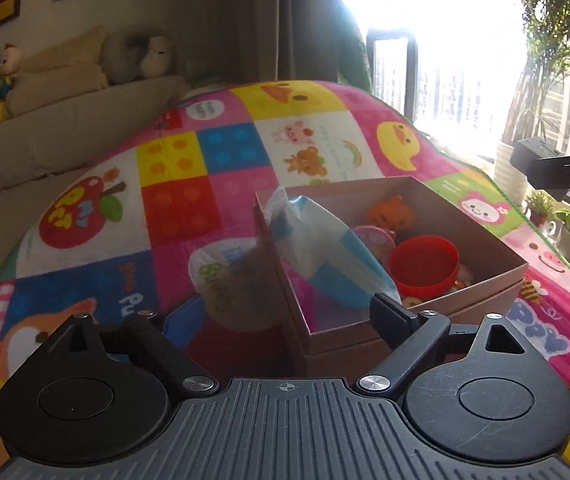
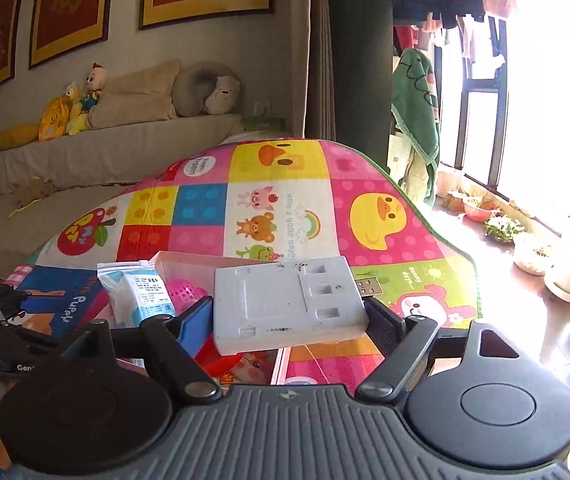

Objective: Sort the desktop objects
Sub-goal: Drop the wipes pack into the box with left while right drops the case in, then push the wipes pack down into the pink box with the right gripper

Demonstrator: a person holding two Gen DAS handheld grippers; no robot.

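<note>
A brown cardboard box stands on the colourful mat. It holds an orange toy, a pink round item and a red cup. A white-and-blue plastic packet leans slanted against the box's left wall, its lower end just beyond my left gripper's right finger. My left gripper is open wide and no pad presses on the packet. My right gripper is shut on a flat grey-white device with a USB plug, held above the box and packet.
The patchwork play mat covers the table and drops off at its far and right edges. Behind it stands a beige sofa with plush toys. Potted plants line the bright window sill on the right. The left gripper's body is at the left edge.
</note>
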